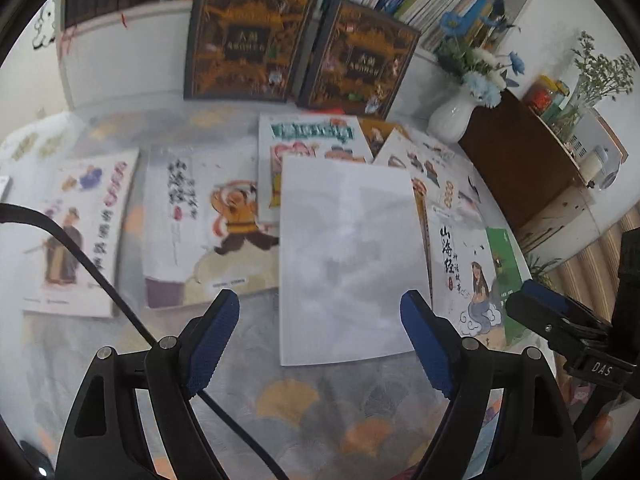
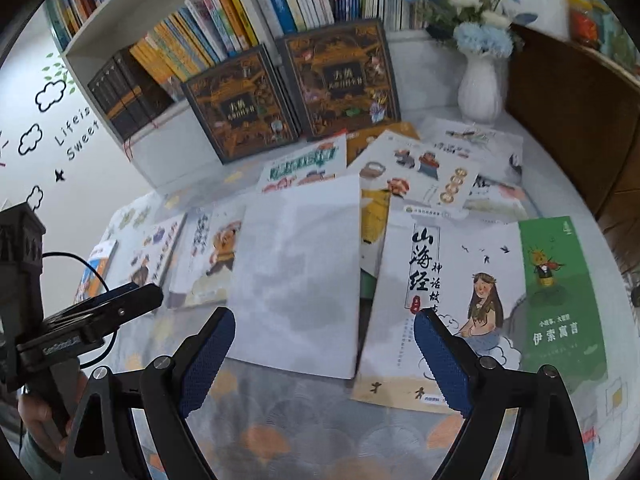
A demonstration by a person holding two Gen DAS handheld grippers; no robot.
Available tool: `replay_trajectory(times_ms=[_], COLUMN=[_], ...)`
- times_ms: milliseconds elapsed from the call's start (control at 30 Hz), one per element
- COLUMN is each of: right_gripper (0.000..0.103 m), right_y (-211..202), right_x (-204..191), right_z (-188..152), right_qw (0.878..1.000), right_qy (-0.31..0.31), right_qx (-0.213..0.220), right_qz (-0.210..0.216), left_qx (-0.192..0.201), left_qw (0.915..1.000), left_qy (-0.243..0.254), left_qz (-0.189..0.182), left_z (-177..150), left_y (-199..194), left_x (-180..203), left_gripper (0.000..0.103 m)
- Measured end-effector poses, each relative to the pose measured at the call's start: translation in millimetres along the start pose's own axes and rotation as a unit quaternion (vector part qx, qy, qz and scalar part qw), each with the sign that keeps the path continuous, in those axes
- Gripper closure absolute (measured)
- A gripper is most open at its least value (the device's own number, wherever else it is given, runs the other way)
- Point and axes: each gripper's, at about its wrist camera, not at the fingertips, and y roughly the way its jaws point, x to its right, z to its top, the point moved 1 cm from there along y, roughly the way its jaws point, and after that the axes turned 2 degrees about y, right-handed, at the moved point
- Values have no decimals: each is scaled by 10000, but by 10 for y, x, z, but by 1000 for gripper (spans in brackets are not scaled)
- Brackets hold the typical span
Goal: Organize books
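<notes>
Tongs on both sides are spread wide and hold nothing. The left tongs (image 1: pixel 320 312) hang right over the near edge of a plain white book (image 1: pixel 348 256), maybe to grab it first, since it lies on top of the others. The right tongs (image 2: pixel 324 336) wait just beside it, near the mermaid book (image 2: pixel 444 300). More books lie flat on the desk (image 2: pixel 320 420). Far back stands a bookshelf (image 2: pixel 160 12).

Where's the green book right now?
The green book lies flat at the right end of the spread, tucked under the right edge of the mermaid-cover book, in front of the white vase.
</notes>
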Motion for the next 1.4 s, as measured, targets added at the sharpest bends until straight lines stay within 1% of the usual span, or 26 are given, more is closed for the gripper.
replay_trajectory(times_ms=[67, 200, 267, 333, 367, 400, 500, 600, 633, 700, 733, 800, 833, 900, 933, 1000, 1067, 1133, 1200, 1333, 1367, 1400], right_gripper=[13, 13, 13, 19, 29, 35, 36, 36, 36, 35, 34, 34, 31, 30, 30, 30, 30, 30, 28, 28, 28, 27], right_y=[157, 517, 647, 772, 845, 896, 1005, 1130, 1147, 1154, 1157, 1150, 1154, 1121, 1105, 1039, 934, 895, 896, 920, 909, 881], right_x=[39, 127, 170, 189, 188, 185, 182, 171, 173, 167, 156, 68, 31, -63, -88, -134, -235, -352, -512, -671, -677, -680], right_z=[12, 58, 72, 94, 106, 108, 115, 109, 100, 84, 78, 51, 38, -16, -44, -125, -276, -410, -623, -946, -1064, -1113], right_qw=[9999, 9988, 9987, 9988, 9988, 9985, 9979, 9966, 9960, 9954, 9953, 9955, 9950, 9954, 9952, 9940, 9927, 9921, 9906, 9878, 9864, 9866], right_qy=[-60, 53, 157, 235, 246, 280, 405, 506, 557, 619, 623, 557, 559, 470, 481, 660, 755, 700, 574, 483, 554, 575], right_qx=[-130, -398, -426, -426, -434, -474, -476, -601, -594, -626, -656, -753, -824, -804, -813, -866, -932, -1016, -1211, -1454, -1529, -1512], right_qz=[88, 264, 249, 97, 15, -73, -141, -257, -368, -371, -342, -107, -57, -240, -254, -124, 121, 211, 284, 288, 241, 210], left_qx=[-116, -148, -156, -217, -232, -266, -442, -570, -647, -722, -698, -743, -747, -810, -847, -886, -903, -984, -1063, -1014, -1016, -1030], left_qw=[9997, 9972, 9959, 9947, 9940, 9934, 9928, 9937, 9931, 9913, 9905, 9899, 9901, 9884, 9873, 9854, 9854, 9848, 9843, 9840, 9846, 9855], left_qy=[-147, -475, -612, -724, -742, -735, -608, -377, -369, -390, -356, -289, -239, -196, -228, -275, -266, -351, -443, -586, -588, -561], left_qz=[-161, -560, -647, -694, -766, -834, -929, -893, -905, -1030, -1132, -1175, -1163, -1266, -1327, -1424, -1420, -1385, -1340, -1345, -1296, -1223], left_z=[-11, -9, -8, -15, -6, -1, 26, 33, 31, 15, 11, -14, -25, -70, -114, -249, -413, -606, -779, -1033, -1066, -1098], left_y=[93, 284, 408, 545, 597, 648, 819, 949, 1006, 1076, 1072, 1063, 1048, 1001, 956, 811, 658, 555, 484, 295, 270, 246], left_x=[-24, -139, -221, -319, -349, -373, -360, -303, -299, -295, -271, -243, -237, -254, -276, -326, -400, -504, -607, -784, -806, -813], left_gripper=[21, 21, 22, 24, 24, 25, 26, 26, 26, 26, 26, 26, 26, 26, 26, 26, 26, 26, 26, 26, 26, 26])
